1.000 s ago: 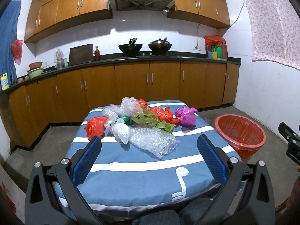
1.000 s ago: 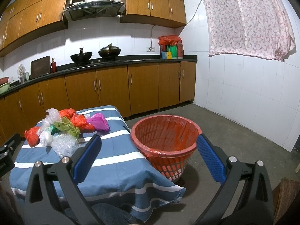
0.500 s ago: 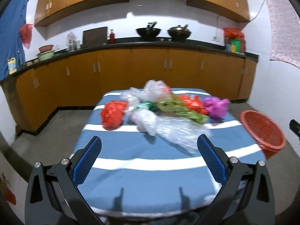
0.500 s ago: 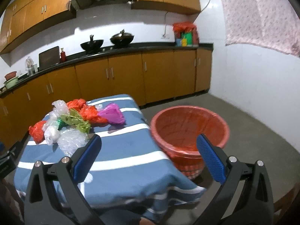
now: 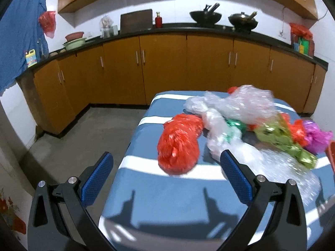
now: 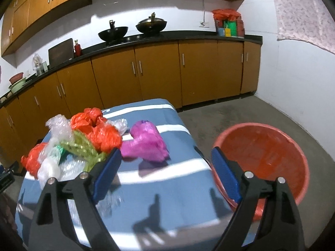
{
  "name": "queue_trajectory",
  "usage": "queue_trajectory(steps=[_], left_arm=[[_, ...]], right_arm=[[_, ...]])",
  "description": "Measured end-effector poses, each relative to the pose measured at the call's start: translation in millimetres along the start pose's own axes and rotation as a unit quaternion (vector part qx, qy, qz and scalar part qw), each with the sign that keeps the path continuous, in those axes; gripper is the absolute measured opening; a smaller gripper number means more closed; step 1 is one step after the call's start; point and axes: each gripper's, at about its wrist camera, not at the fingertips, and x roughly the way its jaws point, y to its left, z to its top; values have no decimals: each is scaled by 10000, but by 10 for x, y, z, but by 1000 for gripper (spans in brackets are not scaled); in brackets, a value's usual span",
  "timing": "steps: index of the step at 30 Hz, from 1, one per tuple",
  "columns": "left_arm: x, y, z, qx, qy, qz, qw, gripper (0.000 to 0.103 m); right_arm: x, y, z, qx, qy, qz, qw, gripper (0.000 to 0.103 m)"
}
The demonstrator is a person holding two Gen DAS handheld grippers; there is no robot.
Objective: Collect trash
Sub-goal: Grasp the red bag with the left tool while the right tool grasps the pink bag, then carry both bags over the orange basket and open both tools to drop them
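Your left gripper (image 5: 166, 172) stands open and empty above the striped tablecloth (image 5: 167, 205). Your right gripper (image 6: 166, 171), jaws just narrowing, holds nothing. Beyond lie the red bag (image 5: 179, 144) and purple bag (image 6: 146, 144); the red basket (image 6: 263, 159) stands beside the table.

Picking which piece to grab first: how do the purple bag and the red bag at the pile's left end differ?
The purple bag lies apart from the pile, on the side toward the basket; the red bag is on the far side, touching clear plastic. The red one looks bulkier and rounder. Both are crumpled plastic on the table, ungripped.
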Motion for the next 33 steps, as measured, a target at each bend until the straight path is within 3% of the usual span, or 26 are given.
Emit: queue_trajectory(steps=[10, 14, 19, 23, 25, 33], left_arm=[[554, -57, 123, 221, 348, -19, 9992, 101], [693, -61, 101, 238, 494, -165, 9984, 100], [833, -134, 101, 259, 640, -384, 9969, 83], [918, -125, 149, 112, 727, -591, 9955, 68], [953, -112, 170, 51, 762, -685, 9947, 53], [950, -87, 202, 88, 736, -745, 9945, 39]], right_arm=[[997, 251, 191, -155, 383, -121, 9991, 85], [1270, 249, 144, -262, 652, -179, 9974, 74], [1447, 267, 63, -278, 914, 36, 9954, 55], [1441, 305, 57, -336, 901, 143, 9953, 49], [1430, 306, 49, -347, 894, 180, 9952, 47], [1338, 267, 36, -300, 876, 264, 9954, 44]])
